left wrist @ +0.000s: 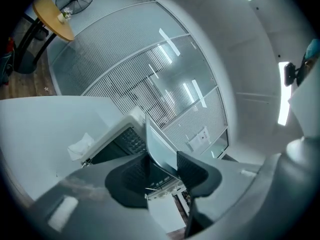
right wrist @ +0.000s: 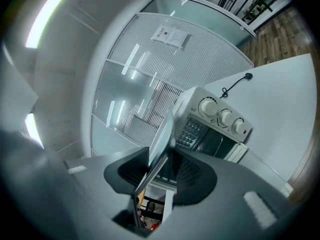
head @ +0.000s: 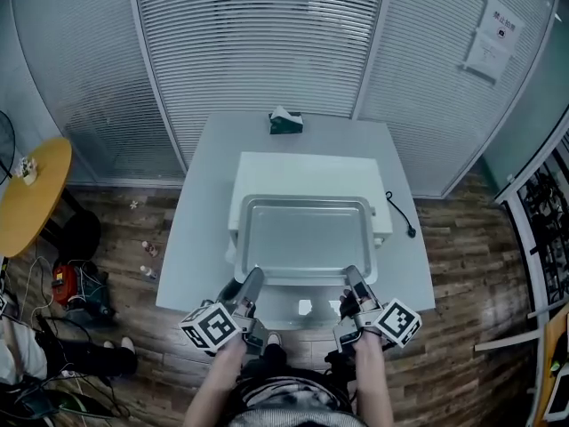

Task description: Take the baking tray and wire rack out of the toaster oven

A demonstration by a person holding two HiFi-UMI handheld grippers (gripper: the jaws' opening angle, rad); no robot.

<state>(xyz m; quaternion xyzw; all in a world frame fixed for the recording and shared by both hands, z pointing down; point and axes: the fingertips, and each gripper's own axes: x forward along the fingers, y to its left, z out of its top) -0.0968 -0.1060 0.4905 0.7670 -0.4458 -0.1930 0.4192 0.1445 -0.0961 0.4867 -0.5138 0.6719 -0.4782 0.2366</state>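
Note:
A silver baking tray (head: 307, 234) hangs level over the white toaster oven (head: 307, 169), held by its near rim at both corners. My left gripper (head: 252, 279) is shut on the near-left corner and my right gripper (head: 354, 279) on the near-right corner. In the left gripper view the baking tray (left wrist: 161, 146) runs edge-on between the pads of the left gripper (left wrist: 162, 166). The right gripper view shows the same with the baking tray (right wrist: 163, 136) and the right gripper (right wrist: 162, 166). A dark wire grid (right wrist: 189, 130) shows inside the toaster oven (right wrist: 220, 121), whose door (head: 304, 308) hangs open.
The oven stands on a white table (head: 200, 203), with a green tissue box (head: 285, 123) at the table's far edge. A black power cord (head: 400, 216) lies right of the oven. A round yellow table (head: 31, 189) stands at the left, glass walls with blinds behind.

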